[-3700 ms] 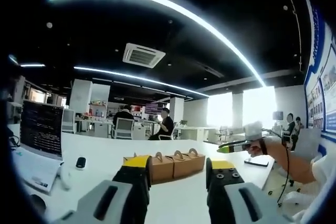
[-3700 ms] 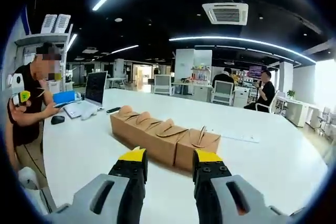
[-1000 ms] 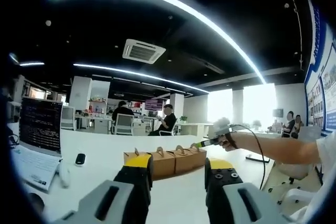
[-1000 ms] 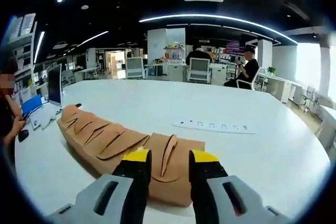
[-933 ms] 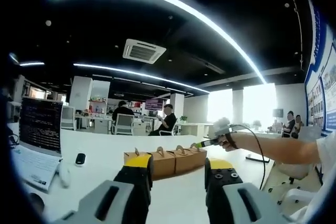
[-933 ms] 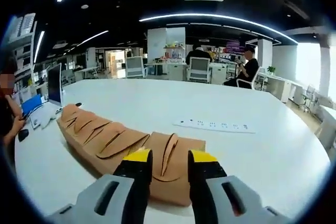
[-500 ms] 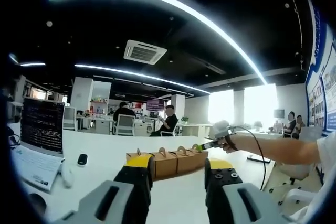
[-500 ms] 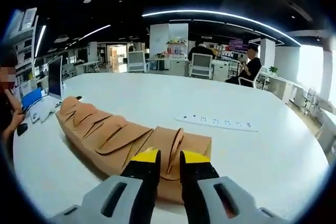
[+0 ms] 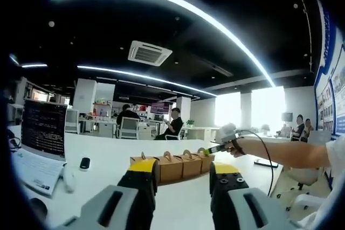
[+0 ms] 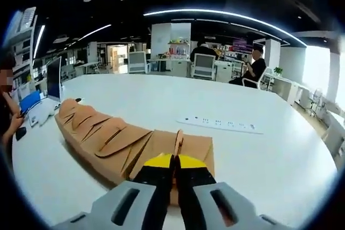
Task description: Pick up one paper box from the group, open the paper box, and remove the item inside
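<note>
Several brown paper boxes with arched handles stand in a row (image 9: 171,167) on the white table (image 9: 108,154). My left gripper (image 9: 183,167) hangs open in front of them, holding nothing. In the right gripper view the row (image 10: 102,133) runs away to the left. The nearest box (image 10: 197,146) lies just beyond my right gripper (image 10: 173,160), whose jaws are pressed together on that box's upright handle (image 10: 178,139). From the left gripper view, the right gripper (image 9: 211,150) is held by a person's hand over the row's right end.
An open laptop (image 9: 43,130), a black mouse (image 9: 83,162) and a white mouse (image 9: 68,179) lie at the table's left. A white power strip (image 10: 220,124) lies beyond the boxes. A person (image 10: 8,117) sits at the laptop; others sit at far desks (image 9: 175,125).
My right gripper's jaws have come together on the nearest box's handle, from standing apart on either side of it. The left gripper has stayed open and nearly still.
</note>
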### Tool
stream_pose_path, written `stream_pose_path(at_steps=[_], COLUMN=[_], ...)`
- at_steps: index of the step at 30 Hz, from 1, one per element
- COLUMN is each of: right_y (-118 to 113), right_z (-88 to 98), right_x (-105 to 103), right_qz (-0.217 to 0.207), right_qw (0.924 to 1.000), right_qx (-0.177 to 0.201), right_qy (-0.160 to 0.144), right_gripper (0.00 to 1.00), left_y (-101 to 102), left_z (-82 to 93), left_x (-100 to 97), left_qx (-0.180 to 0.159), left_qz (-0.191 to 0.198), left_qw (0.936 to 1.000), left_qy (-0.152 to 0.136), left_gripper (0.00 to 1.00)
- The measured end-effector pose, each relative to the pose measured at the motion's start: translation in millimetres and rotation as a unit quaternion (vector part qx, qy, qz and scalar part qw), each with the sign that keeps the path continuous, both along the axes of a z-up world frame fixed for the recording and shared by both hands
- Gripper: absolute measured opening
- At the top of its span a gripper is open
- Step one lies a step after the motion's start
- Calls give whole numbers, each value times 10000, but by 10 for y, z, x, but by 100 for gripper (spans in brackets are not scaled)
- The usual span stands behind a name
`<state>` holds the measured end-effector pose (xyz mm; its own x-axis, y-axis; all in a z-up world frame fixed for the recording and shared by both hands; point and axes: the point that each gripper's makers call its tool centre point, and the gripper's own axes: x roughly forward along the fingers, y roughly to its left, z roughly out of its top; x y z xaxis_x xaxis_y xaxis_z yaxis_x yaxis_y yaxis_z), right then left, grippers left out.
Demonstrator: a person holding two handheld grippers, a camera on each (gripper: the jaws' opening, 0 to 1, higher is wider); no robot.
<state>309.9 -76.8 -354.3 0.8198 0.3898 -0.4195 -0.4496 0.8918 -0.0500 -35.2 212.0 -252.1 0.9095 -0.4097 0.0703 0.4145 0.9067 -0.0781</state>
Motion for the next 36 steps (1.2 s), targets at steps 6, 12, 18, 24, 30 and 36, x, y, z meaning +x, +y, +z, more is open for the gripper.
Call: stream_pose_path(at_steps=[6,12,18,24,30,36], right_y=[-58,-107,-154,-195,-231,-290], right_z=[21,47,131,137,130,128], right_x=[29,52,54,26,-2,-44], right_qz=[-80,-145,-241,-237,-195,-211], right_qw=[9999,9998,9995,9995,9997,9996], right_qx=[-48,-41,32,-12,-6,-14], right_qy=[-45,-105,-212,-197,-161,-160], right_gripper=[3,3,3,3,3,3], left_y=[-13,2,2,-6,-12,-24], left_z=[-23,-22,-24,-20,-23,-33], left_x=[12,14,14,9,-3,2], left_qx=[14,16,13,11,20,31], left_qz=[-4,17,19,17,18,15], left_qw=[10000,10000,10000,10000,10000,10000], left_qy=[32,35,39,33,33,44], left_gripper=[40,39,39,39,39,39])
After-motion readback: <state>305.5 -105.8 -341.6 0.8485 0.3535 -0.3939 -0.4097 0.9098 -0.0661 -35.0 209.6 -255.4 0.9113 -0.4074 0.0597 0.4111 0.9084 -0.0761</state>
